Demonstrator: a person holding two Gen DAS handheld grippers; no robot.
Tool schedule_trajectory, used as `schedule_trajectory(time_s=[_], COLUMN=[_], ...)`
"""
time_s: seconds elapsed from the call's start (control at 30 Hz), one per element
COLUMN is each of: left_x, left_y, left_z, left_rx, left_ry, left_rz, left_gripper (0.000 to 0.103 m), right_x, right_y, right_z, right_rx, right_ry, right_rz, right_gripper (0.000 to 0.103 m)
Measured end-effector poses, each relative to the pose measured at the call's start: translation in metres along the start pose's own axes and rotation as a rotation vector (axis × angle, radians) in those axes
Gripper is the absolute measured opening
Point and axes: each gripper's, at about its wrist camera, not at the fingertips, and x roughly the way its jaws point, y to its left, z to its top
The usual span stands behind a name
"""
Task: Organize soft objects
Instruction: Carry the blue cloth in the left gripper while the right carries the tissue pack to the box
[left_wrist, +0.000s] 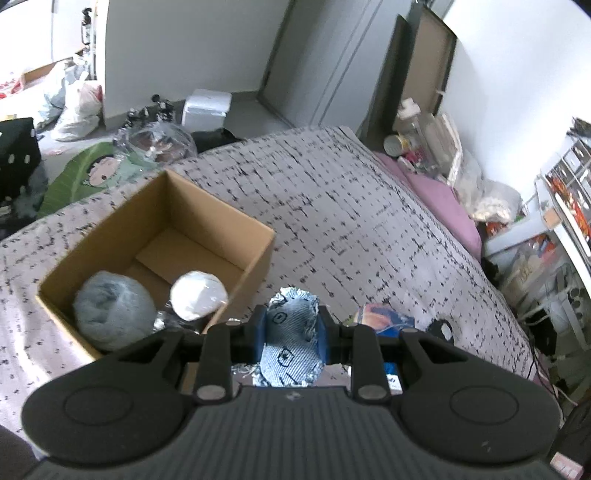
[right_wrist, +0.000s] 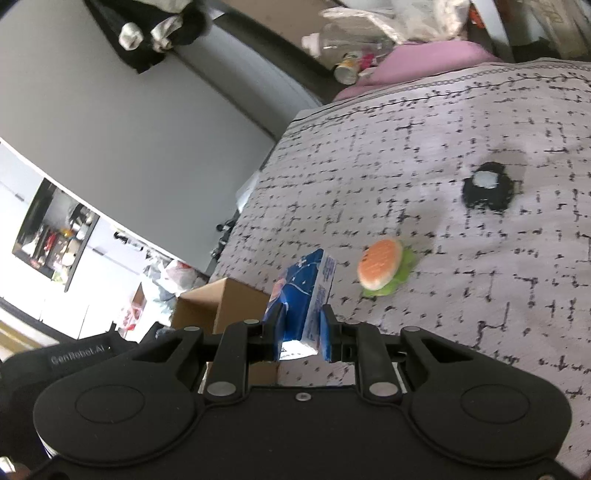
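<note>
My left gripper is shut on a frayed piece of light blue denim with small printed marks, held above the bed just right of an open cardboard box. Inside the box lie a grey fuzzy ball and a white ball. My right gripper is shut on a blue and white packet, lifted over the bedspread near the box corner. A burger plush and a black round plush lie on the bed; the black plush also shows in the left wrist view.
The patterned grey bedspread stretches far and right. A pink pillow and clutter line the far side. Bags, a white box and a green cushion lie on the floor beyond the cardboard box. Shelves stand at right.
</note>
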Motion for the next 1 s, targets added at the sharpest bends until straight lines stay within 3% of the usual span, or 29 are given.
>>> schedule_trajectory(time_s=[0.47, 0.77, 1.0], left_x=[-0.033, -0.051, -0.06], left_y=[0.036, 0.074, 0.104], left_z=[0.009, 0.019, 0.036], left_rx=[-0.059, -0.108, -0.13], left_ry=[-0.053, -0.076, -0.091], left_rz=[0.045, 0.069, 0.058], left_gripper=[0.027, 0.027, 0.027], right_x=[0.002, 0.01, 0.011], right_y=[0.039, 0.058, 0.074], right_z=[-0.017, -0.027, -0.032], right_rx=[-0.091, -0.136, -0.155], right_ry=[0.031, 0.05, 0.063], right_rz=[0.079, 0.08, 0.11], right_gripper=[0.02, 0.019, 0.019])
